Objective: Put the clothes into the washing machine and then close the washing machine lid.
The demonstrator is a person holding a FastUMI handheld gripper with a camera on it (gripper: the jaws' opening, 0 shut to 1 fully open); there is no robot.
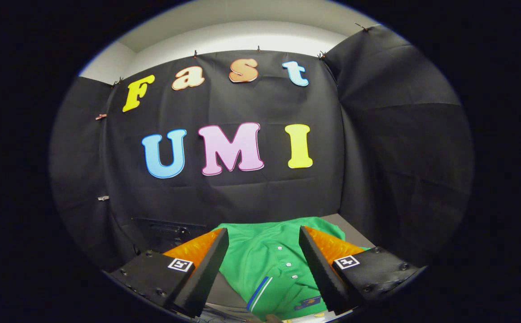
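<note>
- Gripper view: a green shirt (269,255) with white buttons lies on the worktop (343,224), between and just beyond the fingers (264,269).
- A small patch near its hem is too small to read.
- Fingers stand wide apart, level, holding nothing.

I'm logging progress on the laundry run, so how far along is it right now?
Nothing looks done yet. The green shirt lies spread on the surface, buttons showing, below the open gripper, whose fingers stand apart on either side and are not pressing it. Left: grasp the shirt, put it in the washing machine, close the lid.
</note>
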